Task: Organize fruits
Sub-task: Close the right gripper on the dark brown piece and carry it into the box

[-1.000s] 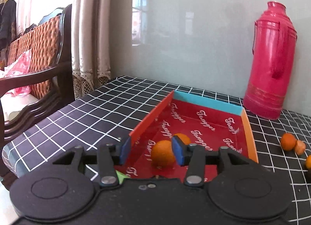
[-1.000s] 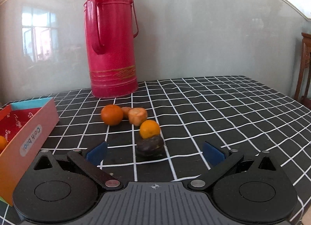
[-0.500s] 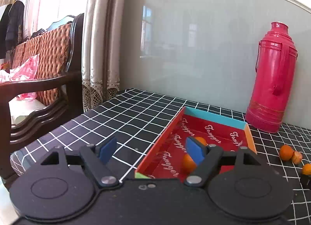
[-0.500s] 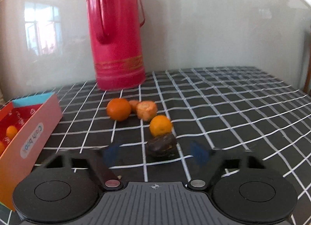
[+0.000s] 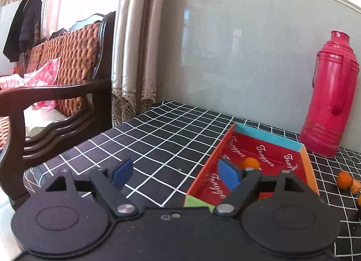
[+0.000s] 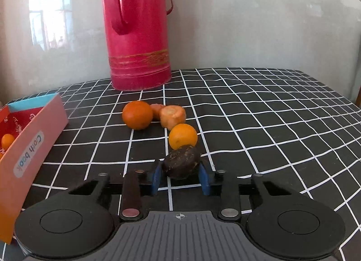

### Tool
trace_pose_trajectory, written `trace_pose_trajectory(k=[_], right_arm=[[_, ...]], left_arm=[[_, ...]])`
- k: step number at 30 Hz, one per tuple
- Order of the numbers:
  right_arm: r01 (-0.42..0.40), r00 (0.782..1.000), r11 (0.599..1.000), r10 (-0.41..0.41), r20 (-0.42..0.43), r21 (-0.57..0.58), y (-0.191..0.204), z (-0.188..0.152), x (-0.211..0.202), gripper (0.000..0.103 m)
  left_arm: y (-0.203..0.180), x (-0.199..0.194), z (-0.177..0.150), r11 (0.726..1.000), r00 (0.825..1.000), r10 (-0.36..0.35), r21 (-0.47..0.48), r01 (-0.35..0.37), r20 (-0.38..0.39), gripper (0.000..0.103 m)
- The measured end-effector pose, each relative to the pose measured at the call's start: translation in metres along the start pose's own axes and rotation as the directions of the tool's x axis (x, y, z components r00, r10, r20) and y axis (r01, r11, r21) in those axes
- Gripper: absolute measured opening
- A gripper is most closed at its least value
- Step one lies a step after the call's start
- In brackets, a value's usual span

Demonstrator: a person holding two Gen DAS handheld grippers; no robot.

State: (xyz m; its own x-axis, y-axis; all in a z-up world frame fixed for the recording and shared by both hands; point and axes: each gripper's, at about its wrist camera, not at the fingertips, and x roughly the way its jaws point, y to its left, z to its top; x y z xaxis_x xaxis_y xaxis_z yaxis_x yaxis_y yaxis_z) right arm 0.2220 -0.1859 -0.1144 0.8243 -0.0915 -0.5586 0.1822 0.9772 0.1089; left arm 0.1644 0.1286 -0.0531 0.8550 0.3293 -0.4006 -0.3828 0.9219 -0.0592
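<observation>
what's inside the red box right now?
Left wrist view shows one orange fruit on the printed floor of the red box. The left gripper and its fingers cover the near end.

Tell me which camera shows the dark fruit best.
The right wrist view: the dark fruit sits large and centred between the blue fingers of the right gripper. In the left wrist view, only a dark sliver shows at the right edge.

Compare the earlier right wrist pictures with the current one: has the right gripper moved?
Yes. The right gripper has edged forward toward the flask, which looms larger, and its jaws have just been closing around the dark fruit.
</observation>
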Motion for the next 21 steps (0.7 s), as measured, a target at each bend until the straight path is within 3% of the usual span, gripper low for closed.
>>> trace_pose_trajectory(k=[5, 8, 11, 15, 21], right_arm=[[-0.081, 0.995, 0.997, 0.082, 0.049, -0.008, 0.007, -0.001, -0.012, 0.035], [-0.160, 0.981, 0.987, 0.162, 0.110, -0.035, 0.016, -0.002, -0.027, 0.035], [-0.252, 0.950, 0.964, 0.262, 0.169, -0.080, 0.031, -0.002, -0.044, 0.035], [-0.389, 0.885, 0.907, 0.416, 0.207, -0.161, 0.052, -0.003, -0.063, 0.035], [-0.512, 0.810, 0.812, 0.565, 0.158, -0.281, 0.089, -0.014, -0.077, 0.035]], left_arm=[[0.009, 0.001, -0.001, 0.999, 1.000, 0.014, -0.036, -0.014, -0.008, 0.076], [0.014, 0.000, -0.001, 0.998, 1.000, 0.031, -0.049, -0.031, -0.003, 0.077], [0.021, 0.000, 0.000, 0.996, 0.999, 0.052, -0.067, -0.052, -0.002, 0.077], [0.030, 0.001, 0.001, 0.992, 0.996, 0.086, -0.095, -0.086, -0.007, 0.078], [0.043, 0.003, -0.001, 0.987, 0.993, 0.114, -0.112, -0.116, -0.025, 0.078]])
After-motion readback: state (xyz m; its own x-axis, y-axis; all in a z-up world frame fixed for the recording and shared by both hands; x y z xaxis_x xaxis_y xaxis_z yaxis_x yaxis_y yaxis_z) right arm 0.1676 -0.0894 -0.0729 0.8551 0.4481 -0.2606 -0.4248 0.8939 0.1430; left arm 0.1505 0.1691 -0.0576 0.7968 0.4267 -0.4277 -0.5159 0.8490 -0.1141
